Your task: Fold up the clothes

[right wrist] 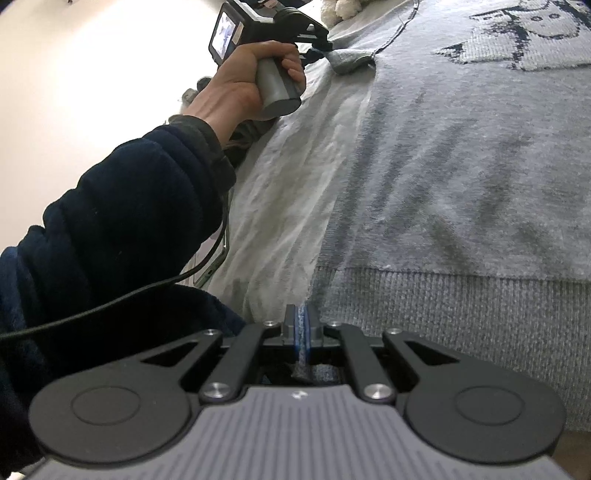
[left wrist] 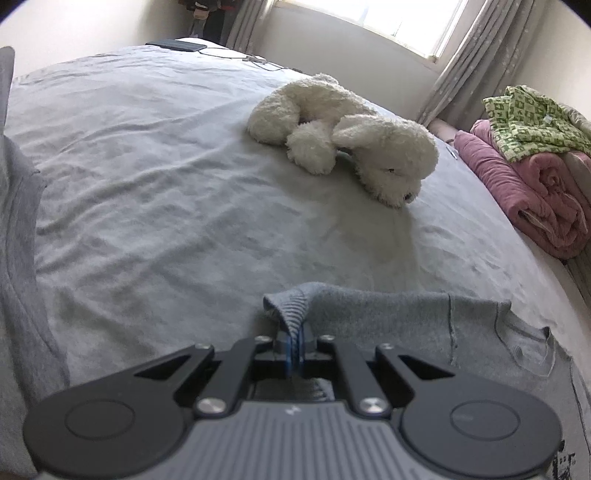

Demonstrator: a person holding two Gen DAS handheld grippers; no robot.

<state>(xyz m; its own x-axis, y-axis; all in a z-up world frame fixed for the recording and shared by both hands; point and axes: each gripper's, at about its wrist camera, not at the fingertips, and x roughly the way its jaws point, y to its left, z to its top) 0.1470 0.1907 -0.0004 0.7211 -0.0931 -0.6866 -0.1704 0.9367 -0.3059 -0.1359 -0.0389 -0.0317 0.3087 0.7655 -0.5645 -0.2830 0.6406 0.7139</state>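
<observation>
The grey sweater [right wrist: 461,166] lies spread on the bed [left wrist: 166,166]. The left gripper [left wrist: 293,349] pinches its cuff, the right gripper [right wrist: 303,332] its hem corner; a sideways fold seemingly follows, lifted together.

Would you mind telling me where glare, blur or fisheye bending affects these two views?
Left wrist view: the window is blown out white, the bed edge bows, and the sweater cuff near the left gripper is soft. Right wrist view: the wall is washed out; the right gripper looks sharp.

black hand-held gripper [right wrist: 303,332], blue pads [right wrist: 298,328], navy sleeve [right wrist: 110,214].
</observation>
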